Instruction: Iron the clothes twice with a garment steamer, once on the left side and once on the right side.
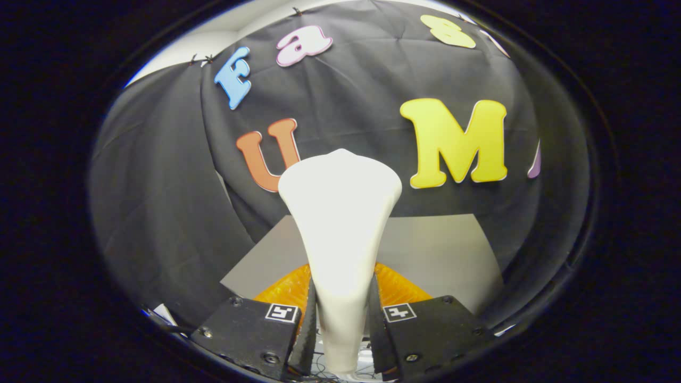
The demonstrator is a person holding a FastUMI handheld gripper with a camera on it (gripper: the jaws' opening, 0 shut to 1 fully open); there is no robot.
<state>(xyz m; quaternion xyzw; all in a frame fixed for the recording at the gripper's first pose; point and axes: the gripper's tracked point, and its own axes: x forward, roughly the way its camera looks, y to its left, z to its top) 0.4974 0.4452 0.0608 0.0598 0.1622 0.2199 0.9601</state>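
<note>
Right now the gripper [340,324] at bottom centre is clamped on the white garment steamer [340,223], both fingers pressing its narrow handle. Steamer head flares up at frame centre. Orange cloth [396,287] just behind, lying on grey tabletop [447,250].

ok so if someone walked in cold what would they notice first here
First, the white garment steamer, standing up between the fingers of the tongs, which are shut on its narrow handle while its wide head flares out beyond them. Next, an orange ribbed object lies just behind the handle. It rests on a grey surface that runs back to the black cloth wall.
</note>
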